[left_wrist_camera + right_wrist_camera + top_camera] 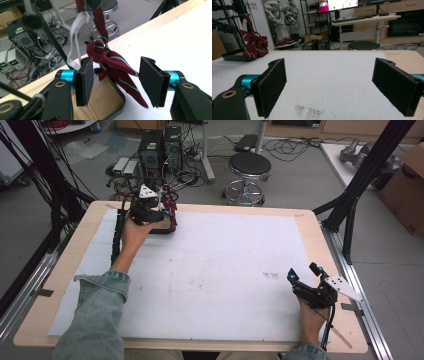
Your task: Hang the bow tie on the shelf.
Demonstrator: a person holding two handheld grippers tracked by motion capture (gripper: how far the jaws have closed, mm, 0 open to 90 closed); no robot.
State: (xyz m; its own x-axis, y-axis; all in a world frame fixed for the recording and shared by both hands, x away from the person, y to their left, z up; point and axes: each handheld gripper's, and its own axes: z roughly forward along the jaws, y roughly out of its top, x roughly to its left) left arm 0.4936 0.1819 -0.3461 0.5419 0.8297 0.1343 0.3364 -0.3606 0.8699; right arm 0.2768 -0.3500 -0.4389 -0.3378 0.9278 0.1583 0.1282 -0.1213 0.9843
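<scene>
At far-left corner of worktop [310, 245], left tool [159, 215] sits just before red striped bow tie [113, 66], pads [85, 80] apart, nothing between them; bow tie hangs from stand over black tray [110, 96] with wooden bottom. Right tool [304, 272] near right edge, well apart from bow tie, pads spread, empty. Right gripper view: bow tie [254, 43] far left, white sheet [332, 75] stained in front. Stool [249, 170] beyond worktop.
</scene>
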